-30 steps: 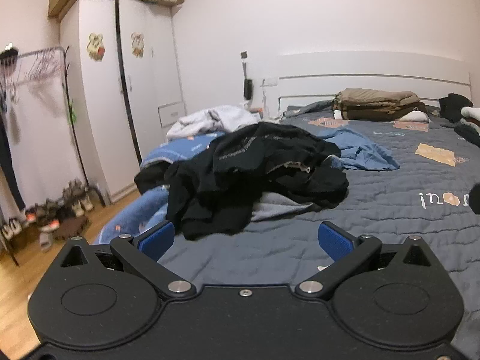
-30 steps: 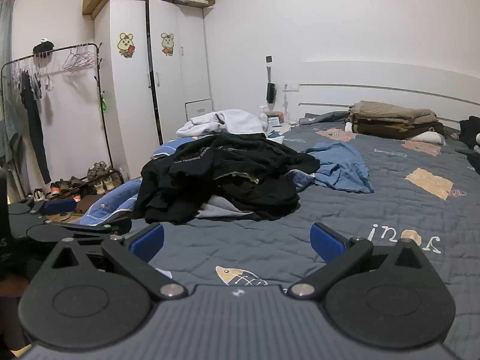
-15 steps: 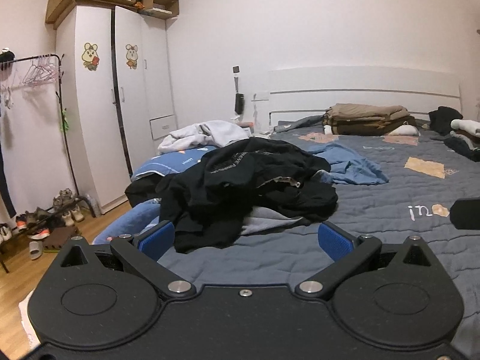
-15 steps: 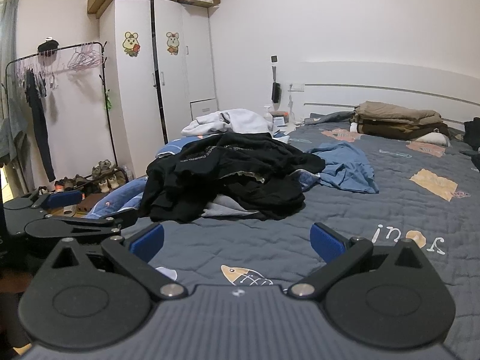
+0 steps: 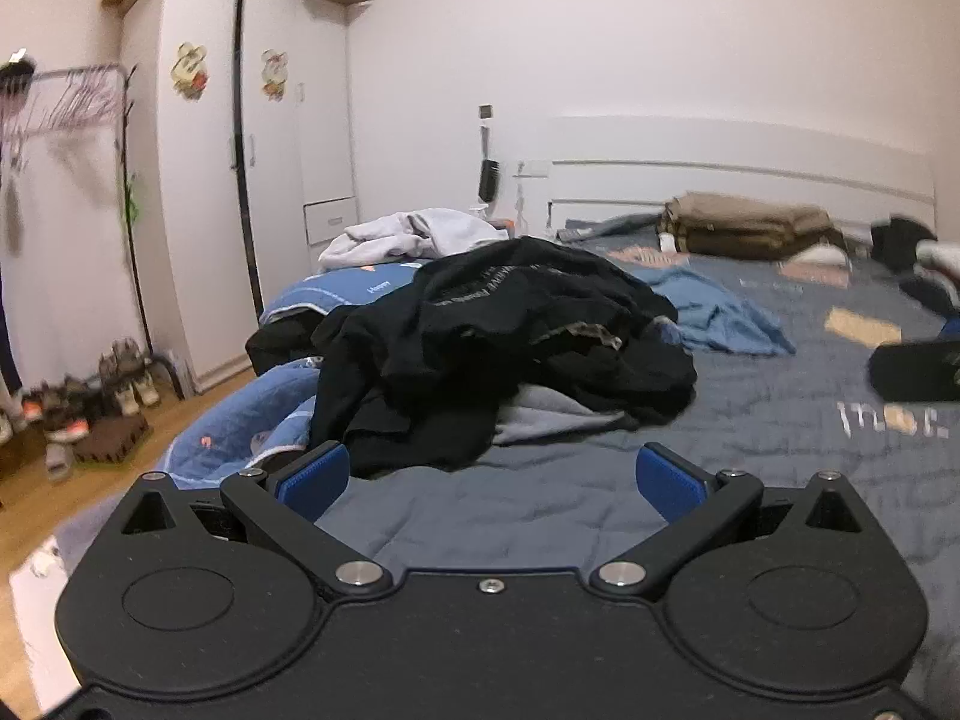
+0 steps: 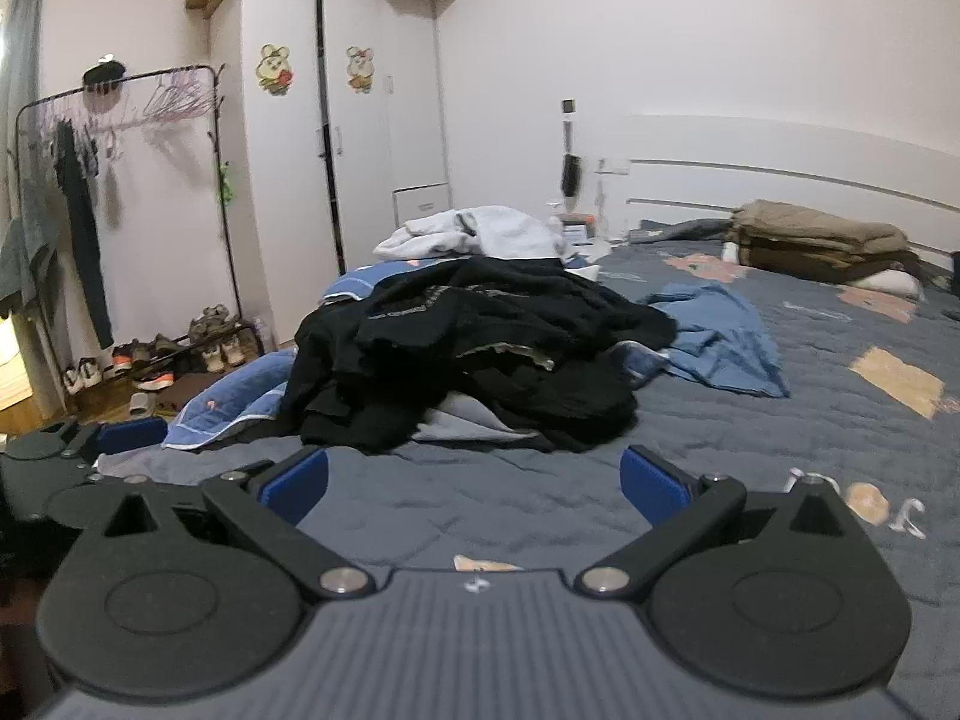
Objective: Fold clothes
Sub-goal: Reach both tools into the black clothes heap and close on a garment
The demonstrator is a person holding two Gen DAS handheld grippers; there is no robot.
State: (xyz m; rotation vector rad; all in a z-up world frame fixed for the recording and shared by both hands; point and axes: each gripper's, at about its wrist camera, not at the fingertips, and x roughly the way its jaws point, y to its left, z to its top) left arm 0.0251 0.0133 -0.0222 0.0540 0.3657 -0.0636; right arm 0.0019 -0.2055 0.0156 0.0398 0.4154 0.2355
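A heap of black clothes [image 5: 504, 336] [image 6: 480, 342] lies on the grey quilted bed [image 5: 750, 438] [image 6: 750, 450], with a grey garment [image 5: 552, 417] under its front edge. A blue garment [image 5: 714, 312] [image 6: 714, 330] is spread just right of the heap. A white garment [image 5: 414, 237] [image 6: 480, 234] lies behind it. My left gripper [image 5: 492, 477] is open and holds nothing, a short way in front of the heap. My right gripper [image 6: 474, 480] is open too, also short of the heap. The left gripper [image 6: 78, 456] shows at the right wrist view's left edge.
A folded brown stack [image 5: 744, 231] [image 6: 822, 240] sits by the white headboard. A blue blanket [image 5: 240, 426] hangs over the bed's left side. A white wardrobe [image 6: 324, 138], a clothes rack [image 6: 114, 120] and a shoe rack [image 6: 168, 354] stand on the left.
Both grippers have moved a little closer to the heap, which looks larger now. The left view has swung slightly and is blurred. Both stay open.
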